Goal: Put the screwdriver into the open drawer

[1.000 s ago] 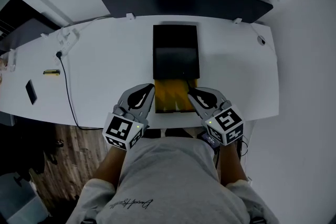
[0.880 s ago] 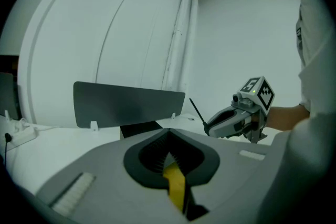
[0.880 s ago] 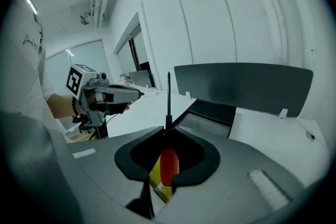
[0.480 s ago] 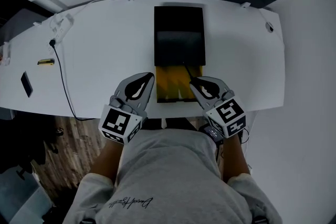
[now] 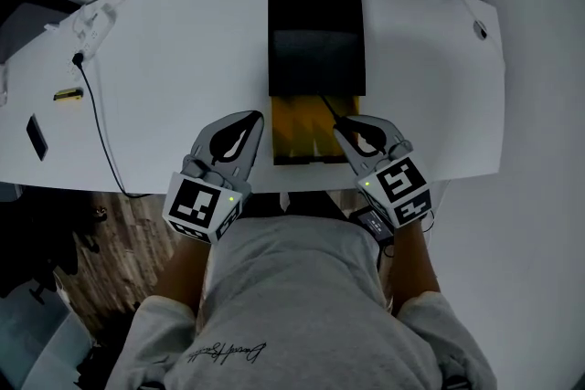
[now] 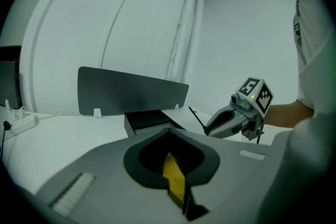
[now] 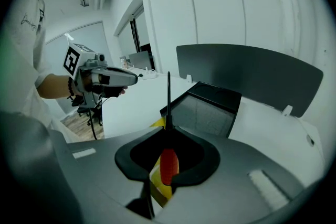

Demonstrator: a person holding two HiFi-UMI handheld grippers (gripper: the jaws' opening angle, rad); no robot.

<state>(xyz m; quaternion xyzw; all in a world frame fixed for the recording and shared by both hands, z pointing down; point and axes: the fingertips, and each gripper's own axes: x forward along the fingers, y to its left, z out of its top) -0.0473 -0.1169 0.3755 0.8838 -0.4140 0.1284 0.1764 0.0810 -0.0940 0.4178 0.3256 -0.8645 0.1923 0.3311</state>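
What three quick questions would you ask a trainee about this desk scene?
1. True or false: the left tool holds the screwdriver.
2. The open drawer looks: A yellow, B red, C white.
3. Fill in: the screwdriver's handle is ___.

Key:
1. False. The right tool grips it, and the left tool is shut on nothing.
2. A.
3. Red.
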